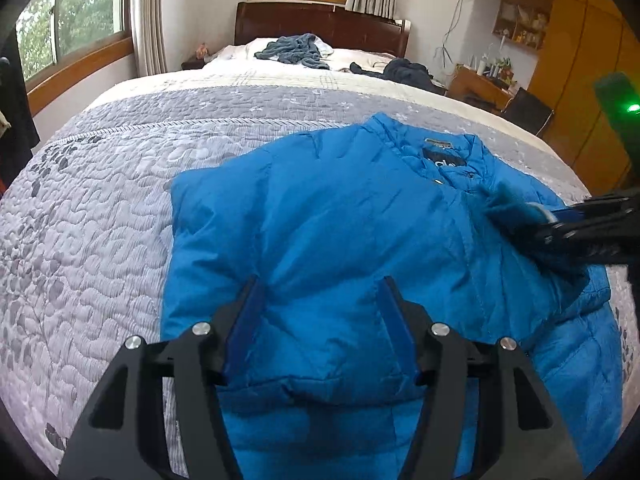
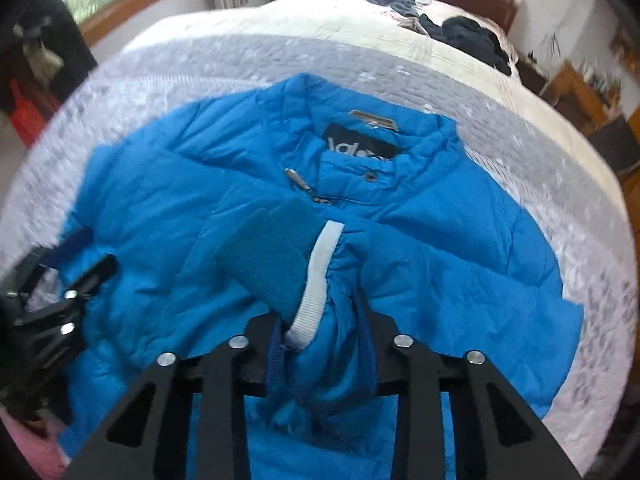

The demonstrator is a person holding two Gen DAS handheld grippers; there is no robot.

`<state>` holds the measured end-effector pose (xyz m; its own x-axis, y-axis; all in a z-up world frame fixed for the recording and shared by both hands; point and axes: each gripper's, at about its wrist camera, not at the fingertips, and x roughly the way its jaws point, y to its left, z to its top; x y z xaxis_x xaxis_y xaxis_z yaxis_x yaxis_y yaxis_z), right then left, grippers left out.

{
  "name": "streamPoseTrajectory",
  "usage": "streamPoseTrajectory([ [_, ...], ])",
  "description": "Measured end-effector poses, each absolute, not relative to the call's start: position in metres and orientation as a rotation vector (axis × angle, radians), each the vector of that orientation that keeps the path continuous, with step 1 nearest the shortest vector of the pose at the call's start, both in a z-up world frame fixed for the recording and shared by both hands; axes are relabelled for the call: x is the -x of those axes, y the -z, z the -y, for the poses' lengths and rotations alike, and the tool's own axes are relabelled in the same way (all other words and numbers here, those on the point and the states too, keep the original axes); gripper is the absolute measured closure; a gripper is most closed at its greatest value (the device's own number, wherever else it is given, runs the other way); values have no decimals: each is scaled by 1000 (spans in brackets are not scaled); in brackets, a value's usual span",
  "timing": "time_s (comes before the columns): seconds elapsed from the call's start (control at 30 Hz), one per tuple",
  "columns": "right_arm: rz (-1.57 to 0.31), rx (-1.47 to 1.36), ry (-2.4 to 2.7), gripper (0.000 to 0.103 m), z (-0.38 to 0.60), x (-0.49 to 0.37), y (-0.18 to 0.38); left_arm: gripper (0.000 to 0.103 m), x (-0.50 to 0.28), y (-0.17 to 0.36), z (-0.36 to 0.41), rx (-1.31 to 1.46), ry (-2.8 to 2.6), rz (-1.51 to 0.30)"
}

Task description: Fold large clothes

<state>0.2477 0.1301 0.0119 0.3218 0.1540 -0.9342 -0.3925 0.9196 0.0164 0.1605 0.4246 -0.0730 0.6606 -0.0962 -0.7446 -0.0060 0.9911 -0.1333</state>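
A bright blue puffer jacket point(image 1: 340, 216) point(image 2: 460, 248) lies front up on the grey quilted bedspread, collar toward the headboard. Its left sleeve is folded in across the body. My left gripper point(image 1: 320, 292) hovers open over the jacket's lower left part, nothing between its fingers. My right gripper point(image 2: 320, 308) is shut on the right sleeve just behind its teal knit cuff point(image 2: 268, 256) with the white band, and holds it over the chest. In the left wrist view the right gripper point(image 1: 560, 224) comes in from the right with that cuff point(image 1: 508, 208).
The bed point(image 1: 120, 208) spreads wide to the left of the jacket. A grey-blue garment point(image 1: 294, 52) and a dark one point(image 1: 404, 70) lie near the wooden headboard point(image 1: 320, 24). A desk point(image 1: 480, 84) and a wardrobe point(image 1: 580, 80) stand to the right.
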Motion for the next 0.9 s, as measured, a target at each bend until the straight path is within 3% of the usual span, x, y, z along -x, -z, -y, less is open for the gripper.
streamPoseTrajectory([
  [0.3, -1179, 5, -326, 74, -31, -231, -36, 43, -161, 74, -425, 124, 43, -845],
  [0.57, -1220, -43, -159, 70, 43, -219, -15, 43, -163, 74, -421, 108, 27, -849],
  [0.9, -1161, 61, -293, 70, -7, -223, -39, 42, -162, 31, -376, 35, 110, -820],
])
